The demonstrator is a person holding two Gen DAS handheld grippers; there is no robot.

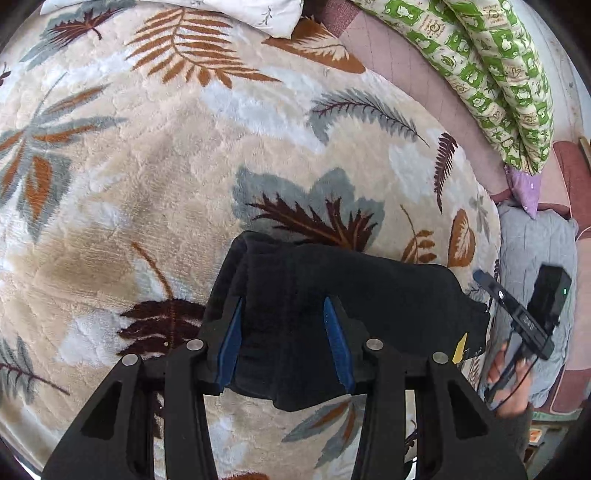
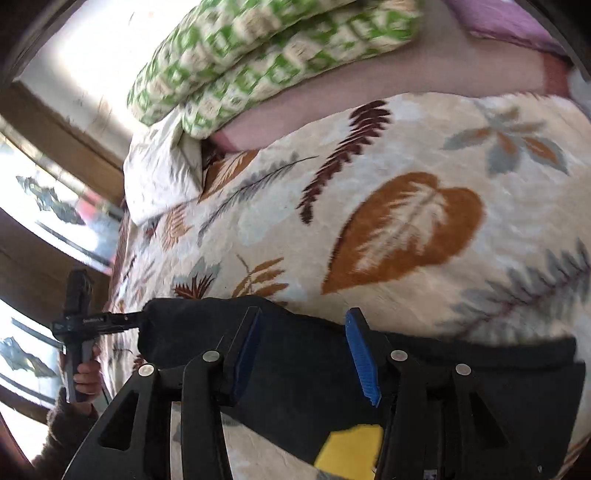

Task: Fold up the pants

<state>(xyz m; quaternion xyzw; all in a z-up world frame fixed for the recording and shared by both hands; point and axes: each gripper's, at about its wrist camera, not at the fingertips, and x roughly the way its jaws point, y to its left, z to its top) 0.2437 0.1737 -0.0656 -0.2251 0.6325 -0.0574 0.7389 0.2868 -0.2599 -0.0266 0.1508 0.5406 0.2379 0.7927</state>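
Dark folded pants (image 1: 369, 295) lie on a leaf-patterned blanket (image 1: 184, 166), with a yellow tag (image 1: 460, 349) at their right edge. My left gripper (image 1: 283, 301) hovers over the left part of the pants, open, its blue pads (image 1: 229, 350) clear of the cloth. At the pants' right end a hand holds my right gripper (image 1: 484, 278). In the right wrist view, my right gripper (image 2: 304, 312) is open above the pants (image 2: 184, 332), with the yellow tag (image 2: 351, 450) below it. My left gripper (image 2: 138, 316) reaches the far end of the pants.
A green-patterned quilt (image 1: 498, 74) and a white pillow (image 1: 240, 11) lie at the far side on a pink sheet (image 1: 399, 62). A grey cloth (image 1: 535, 240) sits past the blanket's right edge. Windows (image 2: 48, 206) line the left of the right wrist view.
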